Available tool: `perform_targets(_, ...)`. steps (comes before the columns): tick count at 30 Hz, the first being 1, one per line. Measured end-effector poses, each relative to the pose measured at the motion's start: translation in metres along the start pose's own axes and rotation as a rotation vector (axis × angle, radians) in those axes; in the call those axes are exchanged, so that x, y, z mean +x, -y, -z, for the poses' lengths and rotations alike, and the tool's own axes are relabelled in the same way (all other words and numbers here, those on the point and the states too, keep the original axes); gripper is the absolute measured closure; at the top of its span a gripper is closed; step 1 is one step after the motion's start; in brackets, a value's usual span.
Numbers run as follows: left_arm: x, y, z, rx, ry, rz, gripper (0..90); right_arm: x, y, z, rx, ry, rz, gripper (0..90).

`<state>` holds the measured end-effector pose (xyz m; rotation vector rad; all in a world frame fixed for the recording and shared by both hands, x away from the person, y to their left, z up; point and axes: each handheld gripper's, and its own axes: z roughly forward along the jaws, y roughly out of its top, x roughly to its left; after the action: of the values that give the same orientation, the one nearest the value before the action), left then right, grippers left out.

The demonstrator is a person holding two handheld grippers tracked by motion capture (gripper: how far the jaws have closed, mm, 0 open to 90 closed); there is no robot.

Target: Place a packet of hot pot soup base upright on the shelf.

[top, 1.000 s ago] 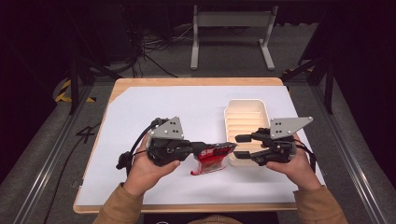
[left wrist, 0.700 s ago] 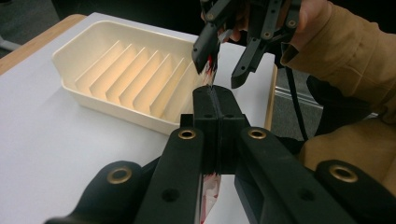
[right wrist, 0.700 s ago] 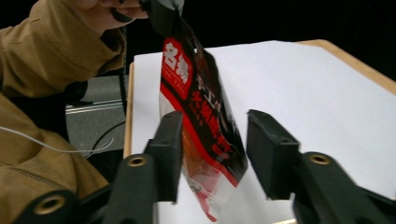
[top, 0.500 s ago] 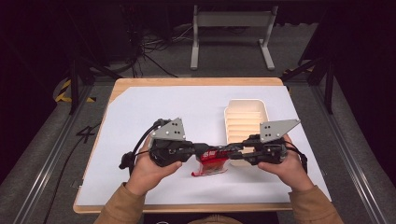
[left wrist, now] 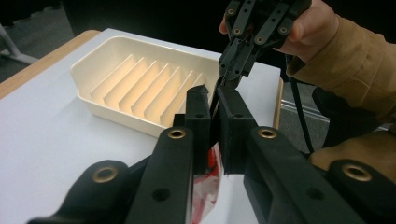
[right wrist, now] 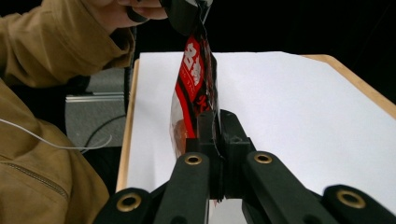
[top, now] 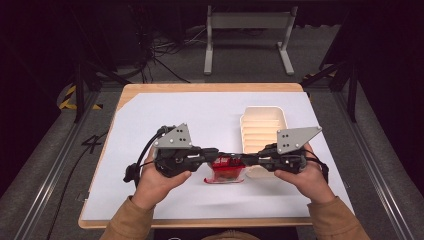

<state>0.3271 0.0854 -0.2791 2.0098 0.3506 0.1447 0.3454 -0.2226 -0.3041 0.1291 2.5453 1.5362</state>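
Note:
A red and black snack packet (top: 227, 171) hangs between my two grippers just above the white sheet. My left gripper (top: 220, 154) comes in from the left. Its jaws have just been opening; in the left gripper view (left wrist: 214, 93) they stand a narrow gap apart with the packet (left wrist: 208, 186) edge between them. My right gripper (top: 243, 159) reaches in from the right. Its jaws have just closed, and in the right gripper view (right wrist: 217, 116) the pads press on the packet (right wrist: 194, 70). The left gripper (right wrist: 184, 14) sits at the packet's top end there.
A cream ribbed tray (top: 263, 114) stands on the white sheet (top: 165, 115) just behind the right gripper; its wall (left wrist: 93, 70) is close ahead in the left gripper view. The wooden table edge (top: 200, 87) runs around the sheet. Dark floor and a metal stand lie beyond.
The right gripper has moved left to the packet and closed on it. The left hand has stayed in place, and the packet now spans both grippers.

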Motion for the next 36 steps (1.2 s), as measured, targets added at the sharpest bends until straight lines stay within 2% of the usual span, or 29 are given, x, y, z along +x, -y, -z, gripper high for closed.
perform_targets(3, 0.002, 0.000, 0.004, -0.011, 0.005, 0.006, 78.9, 0.000, -0.004, 0.000, 0.019, 0.007, 0.013, 88.9)
perform_targets(6, 0.005, 0.001, 0.011, -0.031, -0.012, 0.016, 72.8, -0.004, -0.012, 0.002, 0.063, 0.017, 0.034, 89.0)
perform_targets(12, 0.011, 0.003, 0.024, -0.068, -0.045, 0.029, 65.0, -0.013, -0.027, 0.013, 0.055, 0.028, 0.046, 89.0)
perform_targets(19, 0.015, 0.005, 0.028, -0.079, -0.090, 0.051, 53.7, -0.024, -0.039, 0.027, 0.066, 0.069, 0.058, 89.0)
perform_targets(23, 0.018, 0.006, 0.029, -0.072, -0.112, 0.055, 50.2, -0.030, -0.040, 0.033, 0.072, 0.094, 0.056, 89.0)
perform_targets(26, 0.021, 0.008, 0.029, -0.070, -0.123, 0.073, 48.0, -0.033, -0.041, 0.038, 0.082, 0.117, 0.064, 89.0)
perform_targets(36, 0.026, 0.013, 0.034, -0.076, -0.171, 0.081, 45.0, -0.046, -0.041, 0.052, 0.100, 0.177, 0.083, 89.1)
